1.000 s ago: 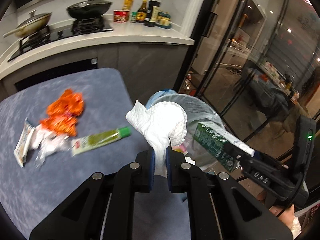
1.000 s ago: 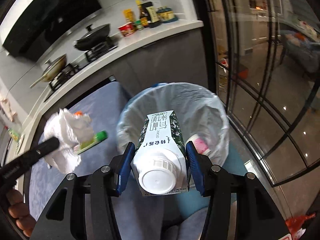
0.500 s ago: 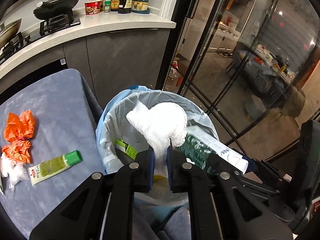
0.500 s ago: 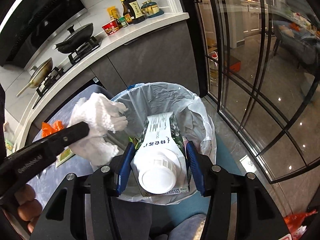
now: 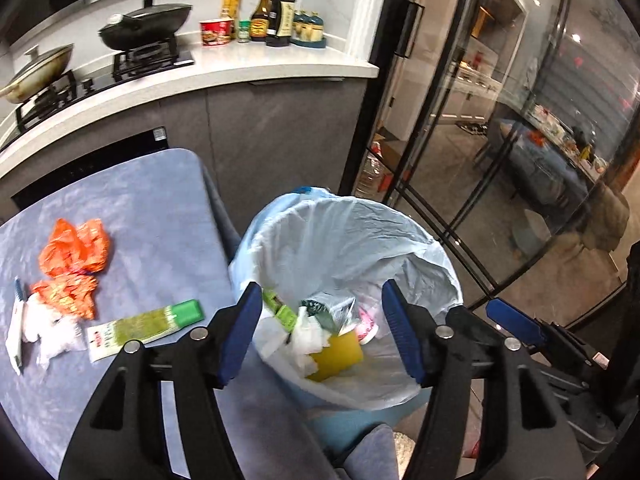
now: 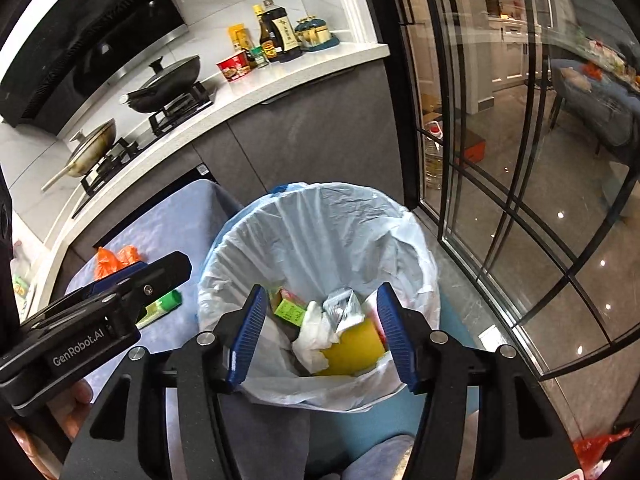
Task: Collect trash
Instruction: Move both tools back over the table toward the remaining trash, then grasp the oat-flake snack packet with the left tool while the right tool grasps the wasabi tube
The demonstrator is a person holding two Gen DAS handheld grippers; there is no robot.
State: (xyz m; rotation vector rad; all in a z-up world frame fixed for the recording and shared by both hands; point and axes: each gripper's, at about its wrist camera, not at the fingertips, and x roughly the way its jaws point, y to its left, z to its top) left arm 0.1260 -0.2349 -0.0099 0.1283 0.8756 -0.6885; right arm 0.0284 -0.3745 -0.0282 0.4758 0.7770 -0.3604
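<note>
Both tongs hang over the trash bin, which stands on the floor just right of the blue-grey desk and is lined with a pale plastic bag. The left tongs are spread, their blue pads wide apart with nothing between them; their jaws have just been opening. The right tongs are spread too, having just opened a little further, and they are empty as well.

Down in the bin lie the crumpled white tissue and the green-and-white milk carton, resting on a yellow piece with a small green box at the left side.

On the desk, left of the bin, more trash lies loose: a green tube nearest the bin, two crumpled orange plastic bags farther left, a clear crinkled wrapper and a flat white packet at the left edge.

Beyond the desk runs the kitchen counter, carrying pans and bottles.
</note>
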